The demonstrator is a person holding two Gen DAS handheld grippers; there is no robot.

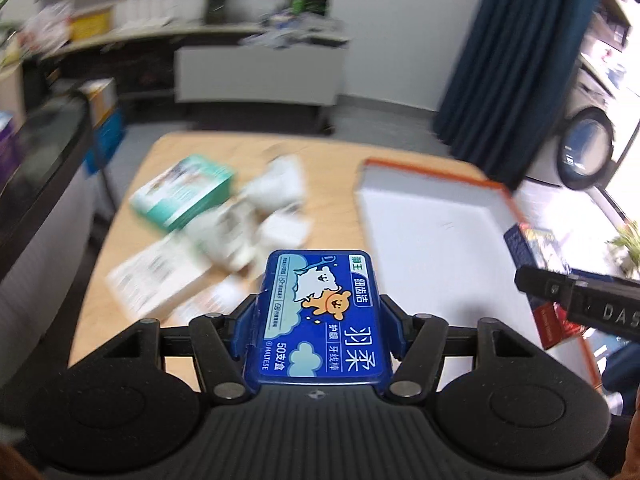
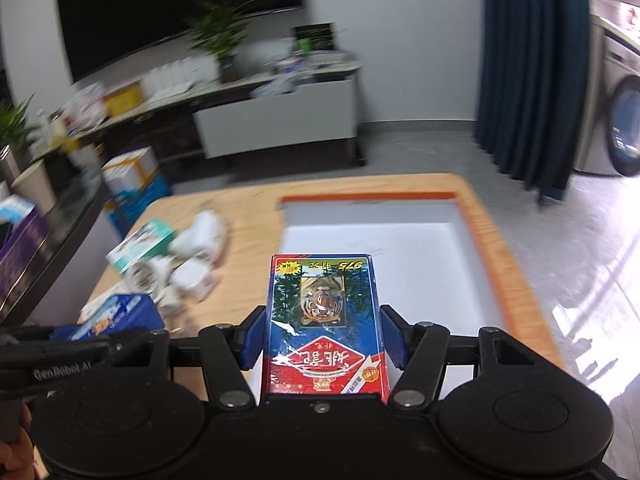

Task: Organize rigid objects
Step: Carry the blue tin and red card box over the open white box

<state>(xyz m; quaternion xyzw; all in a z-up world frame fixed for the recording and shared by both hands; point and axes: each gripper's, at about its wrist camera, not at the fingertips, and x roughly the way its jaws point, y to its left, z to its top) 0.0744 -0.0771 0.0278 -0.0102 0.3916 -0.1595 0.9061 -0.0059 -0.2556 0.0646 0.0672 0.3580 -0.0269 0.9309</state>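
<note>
Tilted downward over the table, left hand-held gripper (image 1: pixel 320 320) clamps a blue floss box (image 1: pixel 320 312), right hand-held gripper (image 2: pixel 322 332) a card box (image 2: pixel 324 320).

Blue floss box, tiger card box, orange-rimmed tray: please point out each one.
Blue floss box (image 1: pixel 320 316), left wrist view, printed lid.
Tiger card box (image 2: pixel 322 320), right wrist view, top face.
Orange-rimmed tray (image 2: pixel 368 199), right wrist view, far rim.
</note>
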